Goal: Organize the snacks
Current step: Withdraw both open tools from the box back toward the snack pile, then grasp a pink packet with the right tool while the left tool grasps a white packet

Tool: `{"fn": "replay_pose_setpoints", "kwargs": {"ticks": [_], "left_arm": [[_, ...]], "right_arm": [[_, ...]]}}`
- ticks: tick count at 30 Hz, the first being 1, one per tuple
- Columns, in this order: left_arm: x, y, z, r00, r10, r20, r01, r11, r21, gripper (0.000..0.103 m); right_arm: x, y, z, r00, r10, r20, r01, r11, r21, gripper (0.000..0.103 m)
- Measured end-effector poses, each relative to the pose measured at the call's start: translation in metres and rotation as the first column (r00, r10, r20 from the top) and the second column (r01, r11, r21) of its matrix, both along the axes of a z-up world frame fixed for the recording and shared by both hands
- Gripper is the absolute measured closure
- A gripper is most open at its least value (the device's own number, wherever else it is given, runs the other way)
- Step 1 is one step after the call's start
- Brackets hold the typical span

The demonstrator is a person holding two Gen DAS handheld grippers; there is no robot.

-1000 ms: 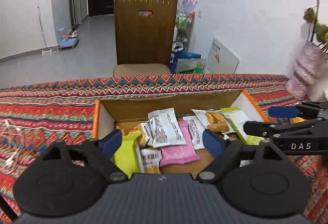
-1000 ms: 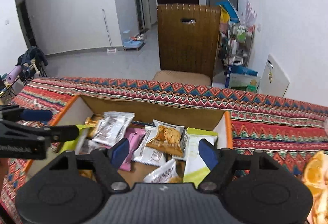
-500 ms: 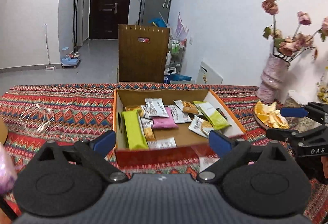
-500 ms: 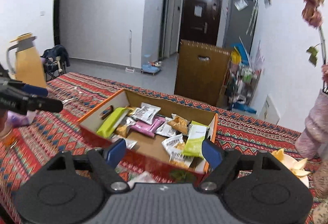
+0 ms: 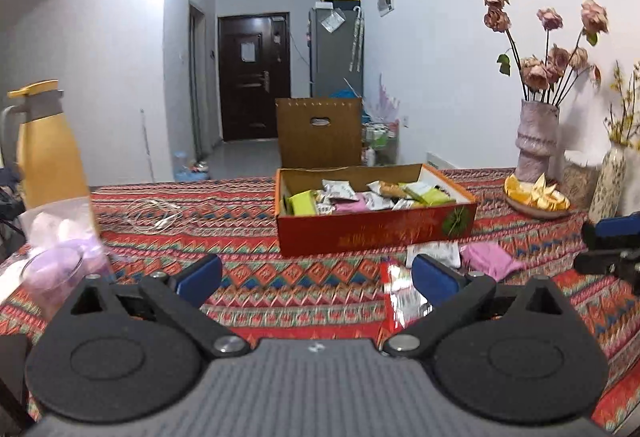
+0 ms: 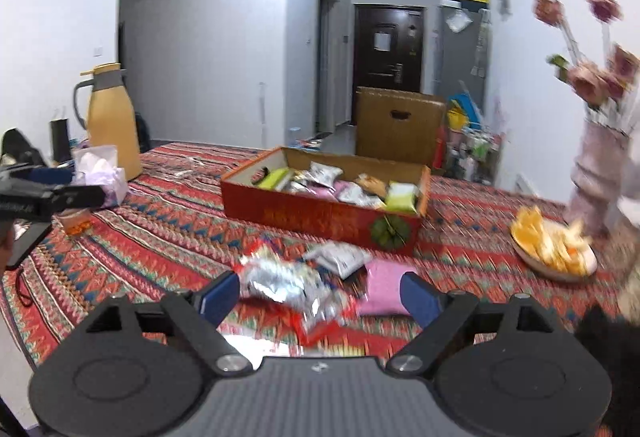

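Note:
A red cardboard box [image 5: 376, 227] [image 6: 320, 215] holding several snack packets stands on the patterned tablecloth. In front of it lie loose snacks: a red-and-silver foil packet [image 5: 402, 299] [image 6: 288, 283], a white packet [image 5: 434, 251] [image 6: 340, 257] and a pink packet [image 5: 490, 257] [image 6: 382, 287]. My left gripper [image 5: 316, 277] is open and empty, low over the cloth, left of the foil packet. My right gripper [image 6: 320, 295] is open and empty, low over the foil packet. Each gripper also shows at the edge of the other's view.
A yellow thermos [image 5: 48, 145] [image 6: 110, 119] and a bag of purple items [image 5: 60, 245] stand at the left. A white cable [image 5: 154, 213] lies on the cloth. A plate of orange slices [image 5: 534, 197] [image 6: 552, 243] and flower vases [image 5: 536, 137] stand at the right. A chair [image 5: 320, 131] is behind the table.
Both grippers have pulled back from above the box toward the near side of the table and dropped lower. The loose snacks in front of the box have come into view.

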State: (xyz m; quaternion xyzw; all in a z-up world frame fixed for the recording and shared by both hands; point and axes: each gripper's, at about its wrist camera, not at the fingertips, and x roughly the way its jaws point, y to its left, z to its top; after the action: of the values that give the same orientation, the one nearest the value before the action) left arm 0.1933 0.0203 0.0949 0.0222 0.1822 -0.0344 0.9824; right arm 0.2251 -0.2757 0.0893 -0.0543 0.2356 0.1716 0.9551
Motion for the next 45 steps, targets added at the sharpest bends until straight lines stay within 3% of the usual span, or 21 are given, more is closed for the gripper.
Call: {"fn": "replay_pose_setpoints", "kwargs": {"ticks": [4, 9, 15, 22, 28, 33, 40, 44, 45], "left_arm": [[-0.026, -0.002, -0.018, 1.000, -0.008, -0.027, 0.006, 0.998, -0.056, 0.000], [-0.043, -0.008, -0.039, 0.996, -0.004, -0.090, -0.001, 0.998, -0.057, 0.000], [-0.039, -0.013, -0.054, 0.989, -0.012, -0.147, 0.003, 0.998, -0.063, 0.000], [-0.021, -0.026, -0.060, 0.986, -0.080, -0.146, 0.073, 0.996, -0.058, 0.000], [0.025, -0.040, -0.059, 0.980, -0.098, -0.174, 0.101, 0.995, 0.011, 0.000], [0.079, -0.053, -0.050, 0.969, -0.157, -0.190, 0.156, 0.988, -0.020, 0.000], [0.172, -0.082, -0.053, 0.926, -0.257, -0.275, 0.264, 0.965, -0.015, 0.000], [0.227, -0.103, -0.062, 0.879, -0.278, -0.387, 0.299, 0.954, -0.008, 0.000], [0.238, -0.108, -0.065, 0.870, -0.279, -0.407, 0.301, 0.954, -0.010, 0.000]], "right_arm": [[-0.025, -0.007, -0.022, 0.997, -0.075, 0.000, 0.075, 0.997, 0.014, 0.013], [-0.051, -0.020, -0.050, 0.989, -0.142, -0.031, 0.144, 0.988, 0.060, 0.013], [-0.058, -0.028, -0.074, 0.981, -0.169, -0.094, 0.175, 0.982, 0.068, 0.013], [-0.042, -0.030, -0.073, 0.979, -0.181, -0.093, 0.189, 0.979, 0.082, 0.013], [-0.003, -0.032, -0.079, 0.979, -0.173, -0.111, 0.184, 0.977, 0.103, 0.013], [0.052, -0.028, -0.075, 0.986, -0.139, -0.091, 0.144, 0.988, 0.051, 0.013], [0.152, -0.019, -0.081, 0.989, -0.086, -0.122, 0.084, 0.996, -0.024, 0.015], [0.190, -0.019, -0.100, 0.979, -0.089, -0.185, 0.081, 0.995, -0.051, 0.030], [0.195, -0.019, -0.106, 0.975, -0.085, -0.203, 0.076, 0.996, -0.053, 0.041]]}}
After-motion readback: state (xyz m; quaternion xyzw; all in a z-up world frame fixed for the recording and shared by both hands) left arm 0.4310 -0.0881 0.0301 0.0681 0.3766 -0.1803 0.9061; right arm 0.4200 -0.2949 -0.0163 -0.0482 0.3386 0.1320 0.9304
